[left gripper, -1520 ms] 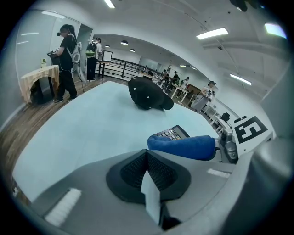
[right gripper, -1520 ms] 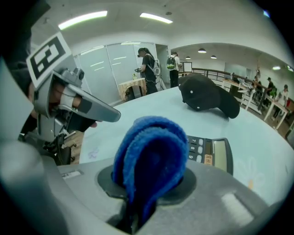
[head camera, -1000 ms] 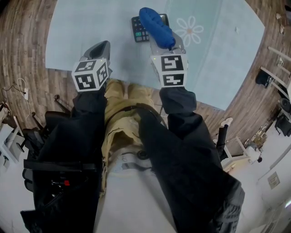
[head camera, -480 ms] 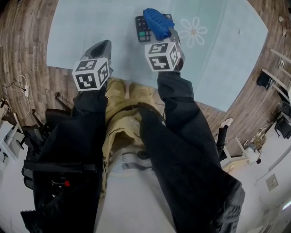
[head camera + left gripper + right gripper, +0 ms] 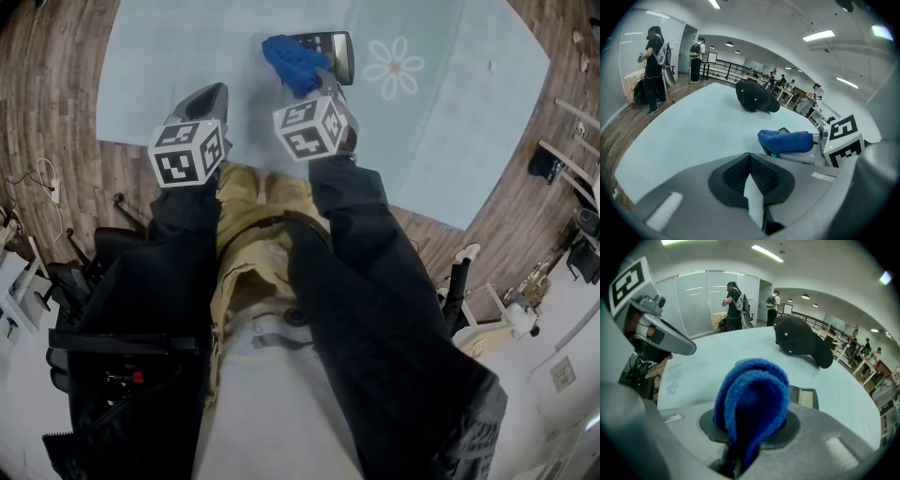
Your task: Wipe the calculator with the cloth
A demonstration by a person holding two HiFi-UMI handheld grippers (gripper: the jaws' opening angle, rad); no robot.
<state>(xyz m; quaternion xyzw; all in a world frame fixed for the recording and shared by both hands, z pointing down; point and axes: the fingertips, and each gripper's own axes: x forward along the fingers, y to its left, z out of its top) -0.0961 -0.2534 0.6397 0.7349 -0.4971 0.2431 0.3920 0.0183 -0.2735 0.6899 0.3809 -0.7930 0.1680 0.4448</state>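
The right hand-held gripper pinches the soft, folded cloth by its bunched end, at the calculator's left end on the bench. The calculator looks light, rigid and apt to slide. The left hand-held gripper is closed and empty.

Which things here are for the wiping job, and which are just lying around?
For the job: blue cloth, held in the right gripper; calculator.
Just lying about: black cap on the table.
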